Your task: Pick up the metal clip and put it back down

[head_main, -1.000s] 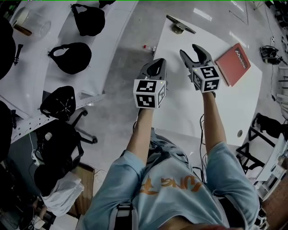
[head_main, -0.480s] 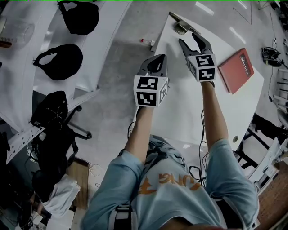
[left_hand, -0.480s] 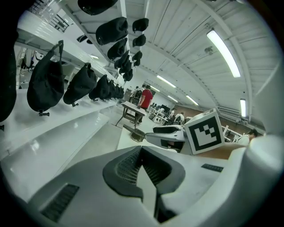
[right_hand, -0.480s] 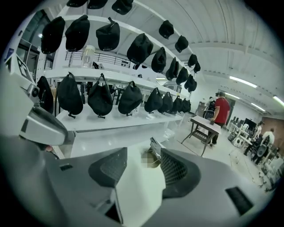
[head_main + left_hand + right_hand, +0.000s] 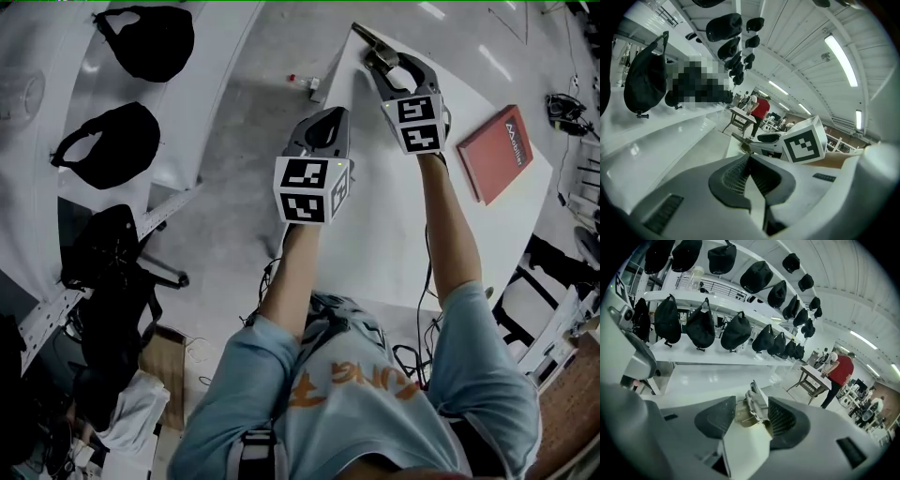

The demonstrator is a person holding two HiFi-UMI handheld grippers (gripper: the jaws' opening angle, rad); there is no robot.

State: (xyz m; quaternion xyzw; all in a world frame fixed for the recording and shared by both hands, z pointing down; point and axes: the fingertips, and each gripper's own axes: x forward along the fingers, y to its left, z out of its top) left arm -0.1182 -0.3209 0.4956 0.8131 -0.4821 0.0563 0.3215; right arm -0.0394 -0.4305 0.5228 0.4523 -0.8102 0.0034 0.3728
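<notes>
A person in a light blue shirt, seen from above, holds a gripper in each hand over a white table (image 5: pixel 394 225).

The right gripper (image 5: pixel 386 64) is stretched out to the table's far corner, where the metal clip (image 5: pixel 367 42) lies. In the right gripper view, its fingers (image 5: pixel 715 418) are spread, one on each side of the clip (image 5: pixel 754 406). The clip sits in the gap between the two dark ribbed pads, nearer the right-hand pad and just beside it. A clear space shows between the clip and the other pad. The clip is silver with a brassy part at its base, and it rests on the table's corner, not lifted.

The left gripper (image 5: pixel 323 127) hangs near the table's left edge, over the grey floor, well short of the clip. In the left gripper view, its fingers (image 5: pixel 736 176) are pressed together with nothing between them.

A red book (image 5: pixel 495 152) lies near the table's right edge, well apart from the clip.

Black caps (image 5: pixel 757 276) and black bags (image 5: pixel 701 329) hang along white shelves behind the table.
</notes>
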